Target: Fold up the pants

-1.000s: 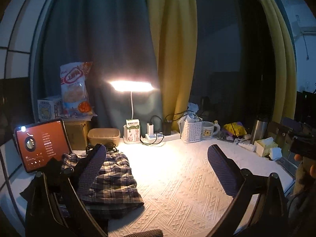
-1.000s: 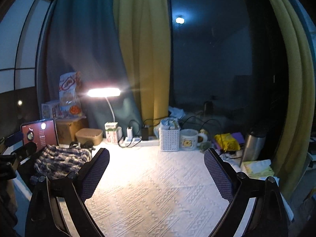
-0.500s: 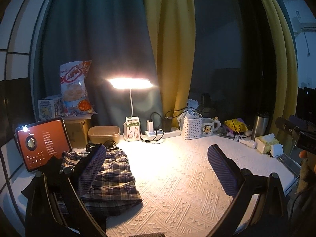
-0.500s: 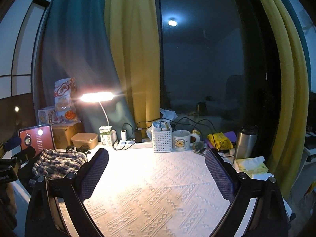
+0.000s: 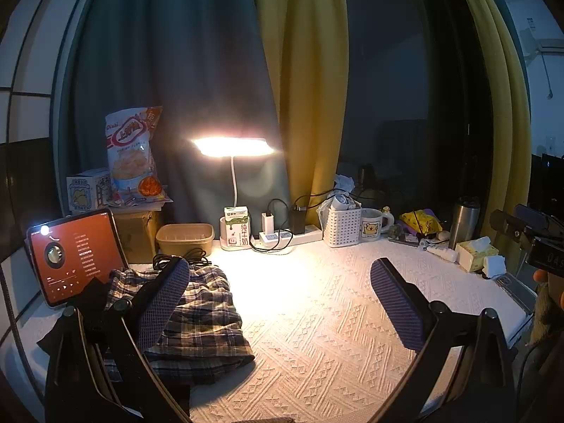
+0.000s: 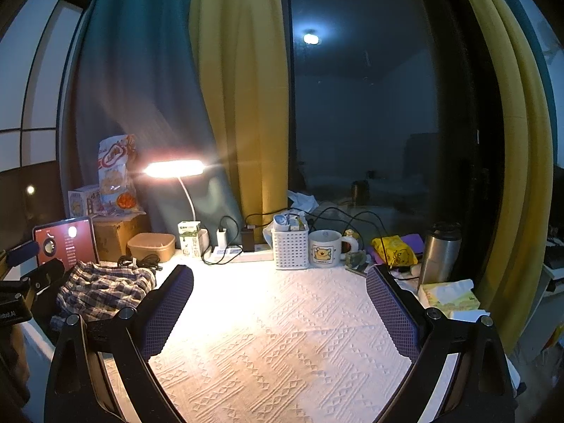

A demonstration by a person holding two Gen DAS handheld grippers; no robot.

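Your left gripper (image 5: 278,299) hangs above the white textured cloth (image 5: 317,317) with its fingers wide apart and nothing between them; its left finger (image 5: 162,303) is in front of the pants (image 5: 201,317) in the picture, but I cannot tell if it touches the fabric. The plaid pants lie in a loose, rumpled heap at the left side of the table, just in front of the red-screen tablet (image 5: 74,253), which leans upright, and near a bundle of black cable (image 5: 183,259). Your right gripper (image 6: 280,313) is also spread wide and empty, over the bare middle of the cloth, well apart from the pants (image 6: 102,289) (they are far to its left). In the right wrist view you see part of the left gripper at the left edge, beside the heap. At the back edge stand, from left to right, a snack bag (image 5: 130,155) on a cardboard box, a tan container (image 5: 185,238), a milk carton (image 5: 237,225) under the lit desk lamp (image 5: 232,146), a power strip (image 5: 290,235) w/ chargers, a white basket (image 5: 341,227), a mug (image 5: 373,224) and a steel tumbler (image 5: 463,216). A tissue pack (image 5: 474,252) lies at the right side.
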